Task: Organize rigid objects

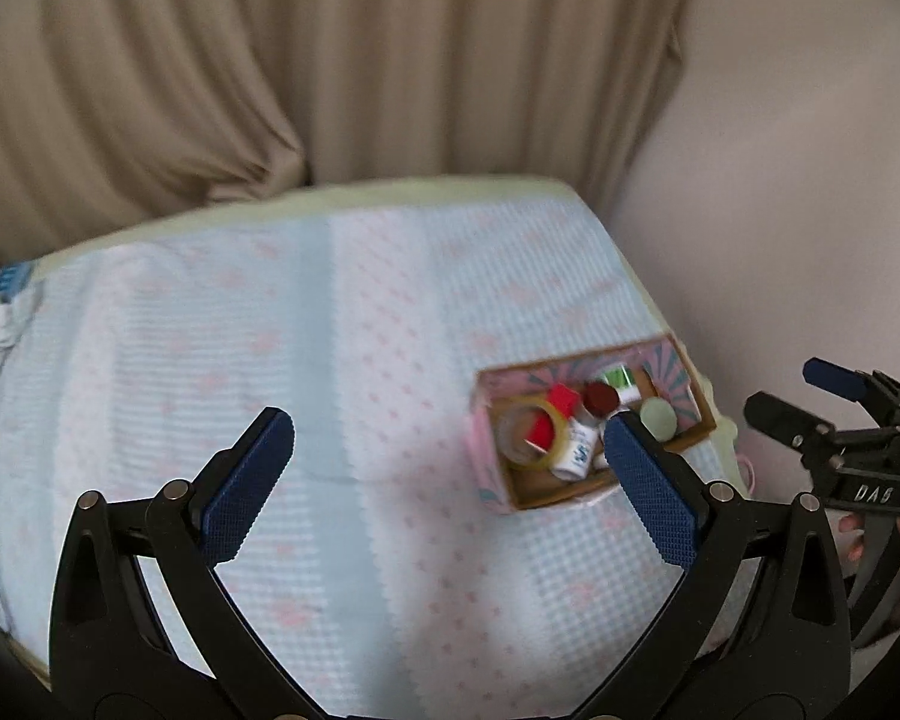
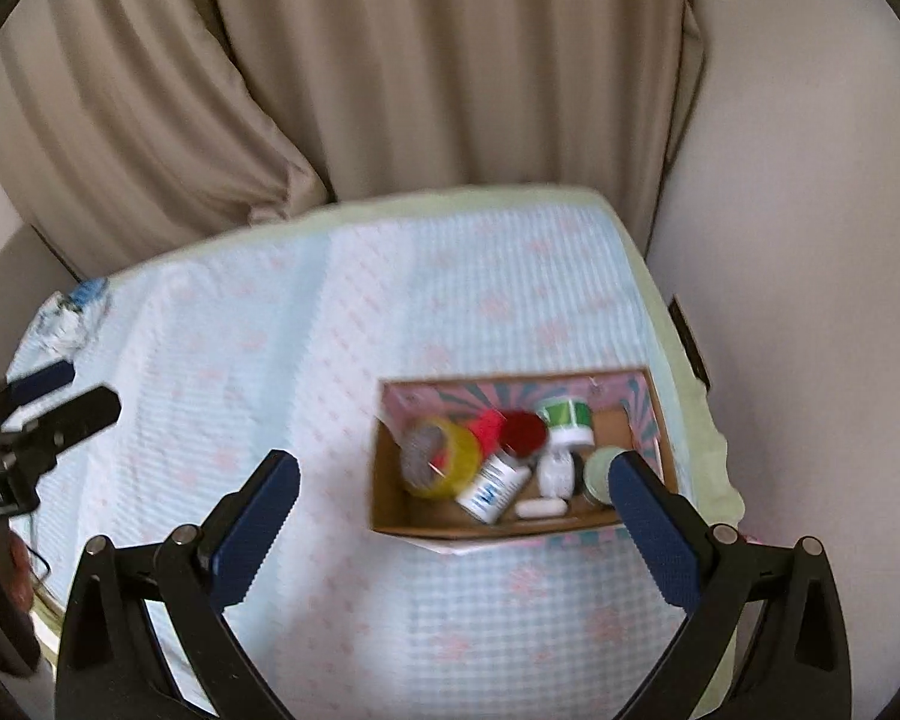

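Writing: "DAB" readable on your right gripper [image 1: 810,399] body; bottle label [image 2: 498,489] blue print, blurred | Left gripper [image 1: 444,474]: released, empty, above the cloth [image 1: 210,330] | Right gripper: released, empty, over the box [image 2: 390,480] | Box near the bed's right edge holds tape roll [image 2: 444,459], red-capped bottle [image 2: 525,433], green-labelled jar [image 2: 564,417].

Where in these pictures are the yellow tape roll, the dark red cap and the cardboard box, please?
yellow tape roll [image 2: 450,459]: right wrist view, on its yellow outer band.
dark red cap [image 2: 525,432]: right wrist view, on its flat top.
cardboard box [image 2: 498,525]: right wrist view, on its near wall.
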The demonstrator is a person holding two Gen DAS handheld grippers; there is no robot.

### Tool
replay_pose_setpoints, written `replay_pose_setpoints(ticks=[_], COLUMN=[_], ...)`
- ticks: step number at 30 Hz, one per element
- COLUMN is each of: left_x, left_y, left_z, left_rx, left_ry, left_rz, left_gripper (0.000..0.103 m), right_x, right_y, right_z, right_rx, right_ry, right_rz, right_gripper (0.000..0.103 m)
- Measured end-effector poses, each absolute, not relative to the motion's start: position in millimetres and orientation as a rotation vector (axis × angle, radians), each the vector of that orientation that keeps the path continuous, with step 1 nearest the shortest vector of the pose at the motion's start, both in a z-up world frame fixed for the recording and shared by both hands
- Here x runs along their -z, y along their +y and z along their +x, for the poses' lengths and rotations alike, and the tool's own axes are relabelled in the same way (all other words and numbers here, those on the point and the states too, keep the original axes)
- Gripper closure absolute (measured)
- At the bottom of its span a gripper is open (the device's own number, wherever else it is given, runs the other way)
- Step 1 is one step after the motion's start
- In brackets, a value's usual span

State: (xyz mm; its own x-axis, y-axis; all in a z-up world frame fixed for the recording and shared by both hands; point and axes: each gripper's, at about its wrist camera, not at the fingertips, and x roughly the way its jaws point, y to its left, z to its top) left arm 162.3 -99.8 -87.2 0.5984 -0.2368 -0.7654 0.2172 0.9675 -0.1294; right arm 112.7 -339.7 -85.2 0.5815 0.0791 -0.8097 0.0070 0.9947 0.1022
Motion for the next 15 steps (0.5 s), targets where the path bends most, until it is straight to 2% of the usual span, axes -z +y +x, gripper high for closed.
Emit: replay_pose_setpoints(ticks=[7,15], left_x=[35.6,17.9], left_y=[-40.1,-6.7], left_z=[112.1,66.7], left_rx=[0.196,0.130], left_ry=[0.774,0.688], left_rz=[-0.068,-0.054], left_gripper=[0.000,0.000], right_x=[20.6,7.2], right_y=[-287.7,-255.7], right_z=[78.0,46.2], right_rx=[-0.063,-0.044], right_ry=[0.830,0.777], right_rz=[0.087,0.064], right_gripper=[0.000,0.000])
